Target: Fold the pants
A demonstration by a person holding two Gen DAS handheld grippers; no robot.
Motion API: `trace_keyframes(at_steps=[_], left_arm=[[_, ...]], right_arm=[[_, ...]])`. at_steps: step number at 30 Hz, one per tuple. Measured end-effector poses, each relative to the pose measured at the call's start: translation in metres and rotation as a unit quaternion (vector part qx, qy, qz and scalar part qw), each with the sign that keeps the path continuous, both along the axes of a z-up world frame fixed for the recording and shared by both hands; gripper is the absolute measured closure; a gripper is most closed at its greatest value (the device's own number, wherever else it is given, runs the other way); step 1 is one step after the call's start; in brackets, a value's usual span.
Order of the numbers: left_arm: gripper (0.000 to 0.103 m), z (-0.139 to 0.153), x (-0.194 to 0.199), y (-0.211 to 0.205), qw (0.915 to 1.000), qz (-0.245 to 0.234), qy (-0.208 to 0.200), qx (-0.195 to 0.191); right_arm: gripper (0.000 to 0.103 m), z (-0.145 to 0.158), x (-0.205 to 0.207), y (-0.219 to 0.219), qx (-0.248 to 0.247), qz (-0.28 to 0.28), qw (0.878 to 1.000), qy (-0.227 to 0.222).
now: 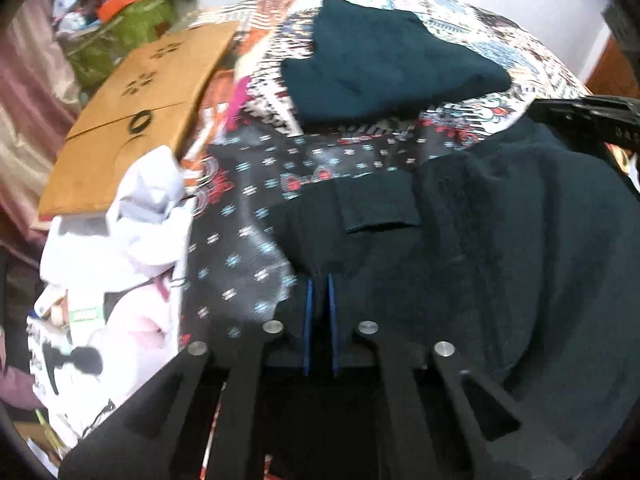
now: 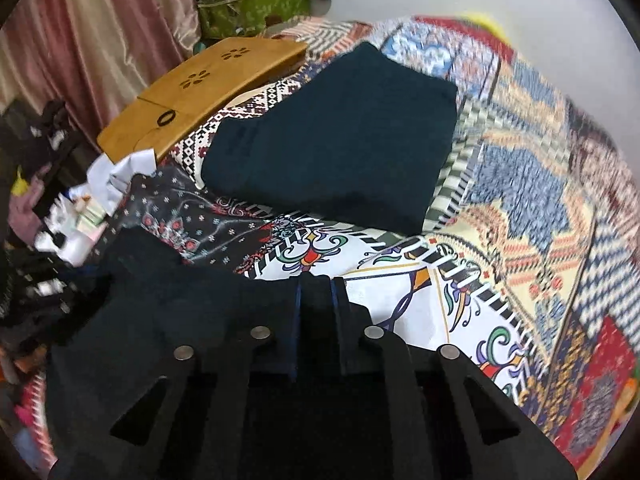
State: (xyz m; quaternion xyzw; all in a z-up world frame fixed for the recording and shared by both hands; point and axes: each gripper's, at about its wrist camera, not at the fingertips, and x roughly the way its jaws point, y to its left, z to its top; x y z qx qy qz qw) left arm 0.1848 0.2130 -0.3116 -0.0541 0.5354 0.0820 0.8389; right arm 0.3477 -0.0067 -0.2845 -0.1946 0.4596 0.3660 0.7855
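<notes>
Dark navy pants [image 1: 500, 260] hang between both grippers above a patterned bedspread [image 1: 460, 40]. My left gripper [image 1: 319, 280] is shut on the pants' edge, blue pads pinching cloth. My right gripper [image 2: 318, 284] is shut on another edge of the same pants [image 2: 168, 320], which drape to its left. The right gripper also shows as a black bar in the left wrist view [image 1: 588, 116]. A folded dark teal garment [image 2: 336, 148] lies flat on the bedspread [image 2: 520, 200] farther back; it also shows in the left wrist view [image 1: 380, 64].
A wooden lap tray [image 2: 200, 92] lies at the bed's left side, with crumpled white cloth [image 1: 132, 216] beside it. A green bag [image 2: 252, 8] with clutter stands by the pink curtain [image 2: 100, 32]. A white wall is behind the bed.
</notes>
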Motion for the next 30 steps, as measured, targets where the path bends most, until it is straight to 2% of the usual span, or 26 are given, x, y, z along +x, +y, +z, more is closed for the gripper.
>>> trace_keyframes(at_steps=[3, 4, 7, 9, 10, 12, 15, 17, 19, 23, 26, 30], left_arm=[[0.100, -0.006, -0.010, 0.008, 0.9997, 0.015, 0.005, 0.021], [0.100, -0.013, -0.012, 0.012, 0.9986, 0.026, 0.020, 0.042], [0.099, -0.016, -0.018, 0.022, 0.9992, 0.023, 0.030, 0.012], [0.099, -0.009, -0.018, 0.023, 0.9992, 0.019, 0.036, -0.005], [0.099, -0.001, -0.017, 0.021, 0.9992, 0.012, 0.035, -0.014], [0.095, 0.015, -0.019, 0.017, 0.9996, -0.002, 0.026, -0.010], [0.074, 0.048, -0.027, 0.005, 0.9998, -0.018, -0.005, 0.007], [0.049, 0.066, -0.036, -0.005, 0.9993, -0.026, -0.028, 0.004], [0.044, 0.084, -0.045, -0.017, 0.9977, -0.040, -0.054, 0.007], [0.037, 0.099, -0.061, -0.044, 0.9952, -0.068, -0.069, 0.005], [0.035, 0.099, -0.074, -0.064, 0.9943, -0.086, -0.063, -0.001], [0.035, 0.085, -0.086, -0.088, 0.9931, -0.110, -0.040, -0.003]], right_arm=[[0.093, 0.002, 0.001, 0.001, -0.003, 0.006, 1.000, -0.010], [0.094, 0.001, 0.005, 0.000, -0.004, 0.004, 1.000, -0.008], [0.093, -0.003, 0.013, 0.002, -0.009, -0.002, 1.000, -0.001], [0.092, -0.002, 0.013, 0.006, -0.023, 0.003, 1.000, 0.001], [0.088, 0.001, 0.011, 0.005, -0.026, 0.005, 1.000, -0.001], [0.085, 0.011, 0.006, 0.002, -0.020, 0.004, 1.000, 0.004], [0.075, 0.037, -0.009, -0.012, -0.007, 0.002, 1.000, -0.003], [0.062, 0.058, -0.027, -0.026, 0.008, 0.003, 1.000, -0.022], [0.054, 0.075, -0.047, -0.040, 0.019, 0.006, 0.999, -0.040], [0.049, 0.094, -0.087, -0.065, 0.046, 0.013, 0.997, -0.055], [0.048, 0.091, -0.116, -0.080, 0.062, 0.015, 0.997, -0.047], [0.048, 0.074, -0.151, -0.087, 0.058, 0.033, 0.997, -0.040]])
